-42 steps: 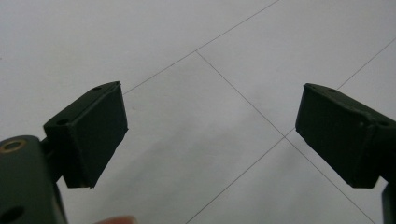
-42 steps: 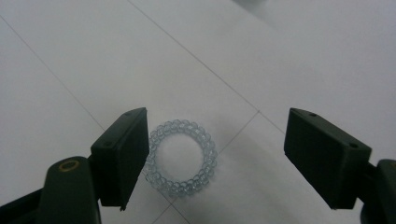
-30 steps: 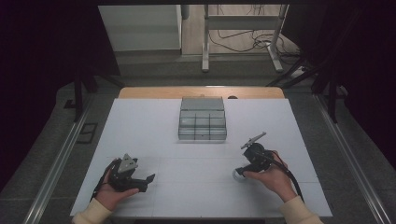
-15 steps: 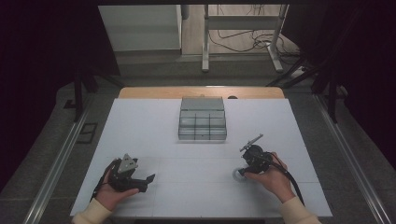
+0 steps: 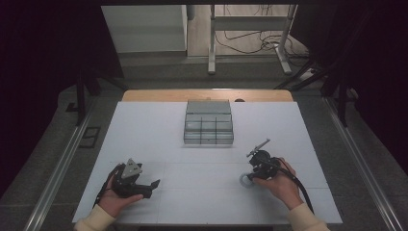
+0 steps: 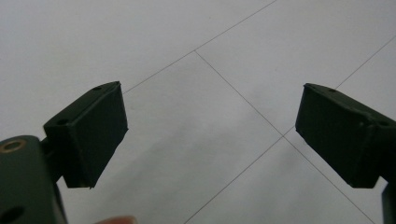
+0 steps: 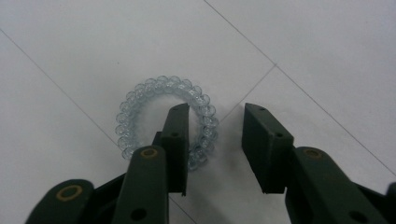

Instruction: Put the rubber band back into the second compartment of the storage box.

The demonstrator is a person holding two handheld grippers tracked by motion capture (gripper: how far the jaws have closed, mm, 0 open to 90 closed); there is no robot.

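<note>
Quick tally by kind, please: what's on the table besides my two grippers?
Clear beaded bracelet: 1
Grey compartment organizer: 1
Total: 2

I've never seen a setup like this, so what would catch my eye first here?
Probably the clear beaded bracelet lying on the white table, with the right gripper open over it, one jaw inside the ring. Farther back sits a grey compartment box, while the left gripper gapes over bare table.

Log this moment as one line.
right gripper: open, jaws straddling bead bracelet rim | left gripper: open, idle | organizer tray: untouched
</note>
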